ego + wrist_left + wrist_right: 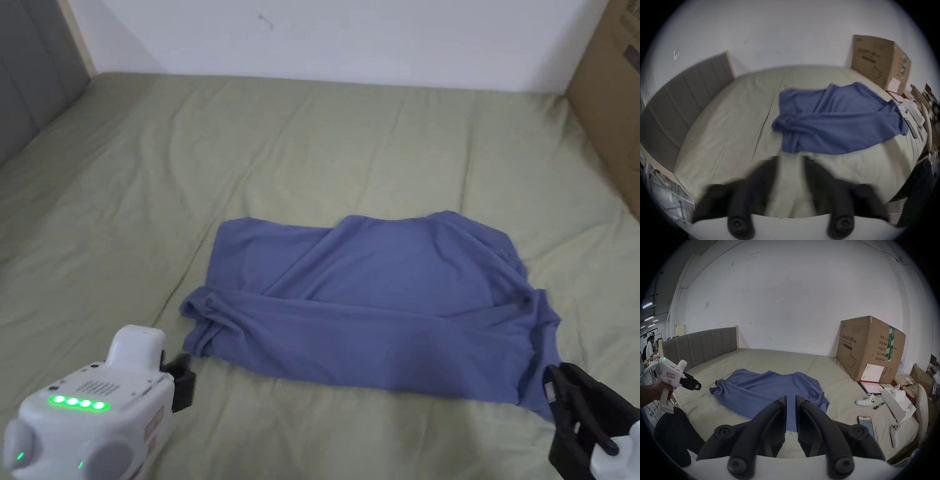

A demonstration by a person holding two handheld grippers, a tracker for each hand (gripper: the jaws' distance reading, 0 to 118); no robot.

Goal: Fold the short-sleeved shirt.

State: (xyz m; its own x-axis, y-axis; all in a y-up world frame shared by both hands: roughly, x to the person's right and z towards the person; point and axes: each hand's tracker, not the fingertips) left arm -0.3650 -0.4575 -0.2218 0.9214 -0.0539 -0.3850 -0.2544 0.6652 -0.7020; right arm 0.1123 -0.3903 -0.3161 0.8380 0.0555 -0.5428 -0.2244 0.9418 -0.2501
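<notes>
A blue short-sleeved shirt (375,300) lies on the green bed sheet (312,144), its near part folded over and its left end bunched. My left gripper (180,375) hovers just off the shirt's near-left corner; in the left gripper view its blurred jaws (792,160) stand apart with only sheet between them, just short of the shirt (834,120). My right gripper (565,390) is by the shirt's near-right corner. In the right gripper view its jaws (790,397) keep a narrow gap, empty, above the shirt (769,391). A hand holds the left gripper (693,385) there.
A large cardboard box (867,350) stands on the bed's right side against the wall. Beside it lie a notebook (870,386), a white controller (865,400), a phone (864,421) and an open white box (896,400). A grey headboard (701,347) borders the left.
</notes>
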